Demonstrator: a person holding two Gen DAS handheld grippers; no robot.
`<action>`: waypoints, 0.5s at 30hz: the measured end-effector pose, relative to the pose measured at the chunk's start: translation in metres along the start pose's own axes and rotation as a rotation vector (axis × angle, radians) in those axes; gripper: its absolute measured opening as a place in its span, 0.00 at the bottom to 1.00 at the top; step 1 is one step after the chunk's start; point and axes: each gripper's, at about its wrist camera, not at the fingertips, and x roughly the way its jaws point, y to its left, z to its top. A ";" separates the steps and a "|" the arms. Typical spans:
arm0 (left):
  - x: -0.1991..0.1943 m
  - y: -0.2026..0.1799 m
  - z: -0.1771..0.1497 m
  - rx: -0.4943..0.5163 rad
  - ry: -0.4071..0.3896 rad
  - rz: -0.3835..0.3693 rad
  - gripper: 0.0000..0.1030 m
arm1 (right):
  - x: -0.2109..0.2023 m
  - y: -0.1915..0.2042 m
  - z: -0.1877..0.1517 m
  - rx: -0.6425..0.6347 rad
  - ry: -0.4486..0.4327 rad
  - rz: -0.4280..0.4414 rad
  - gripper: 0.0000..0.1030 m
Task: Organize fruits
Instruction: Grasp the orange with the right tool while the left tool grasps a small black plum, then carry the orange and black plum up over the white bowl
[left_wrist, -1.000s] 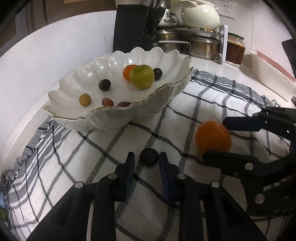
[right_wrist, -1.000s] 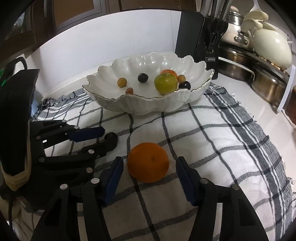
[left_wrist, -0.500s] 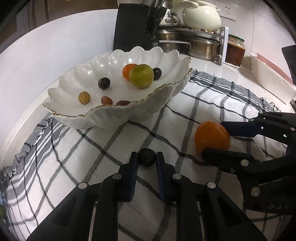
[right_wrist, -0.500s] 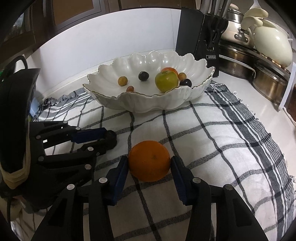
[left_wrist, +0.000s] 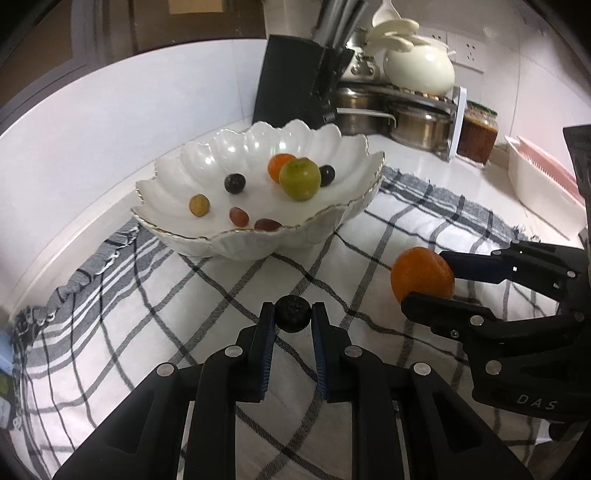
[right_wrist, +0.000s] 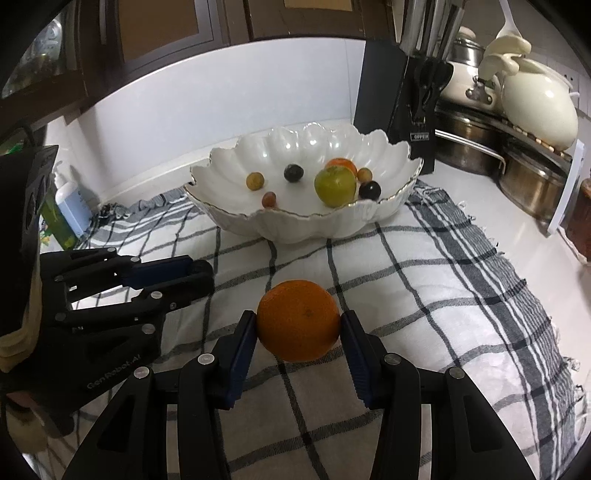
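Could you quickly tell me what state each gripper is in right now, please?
Left gripper: shut on the small dark fruit.
Right gripper: shut on the orange.

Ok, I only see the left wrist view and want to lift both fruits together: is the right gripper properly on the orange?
Observer: Yes. The right gripper has just been closing, and both fingers press the orange from opposite sides.
Operator: Any fruit in the bowl hidden from me?
Observer: One. A small yellowish fruit lies in the bowl behind the green fruit.
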 end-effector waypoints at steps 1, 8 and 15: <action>-0.003 0.000 0.000 -0.004 -0.004 0.004 0.20 | -0.003 0.000 0.001 -0.003 -0.006 0.002 0.46; -0.024 -0.003 -0.001 -0.052 -0.031 0.027 0.20 | -0.020 0.002 0.003 -0.029 -0.035 0.006 0.46; -0.049 -0.008 0.002 -0.092 -0.083 0.061 0.20 | -0.040 0.002 0.008 -0.055 -0.082 0.015 0.46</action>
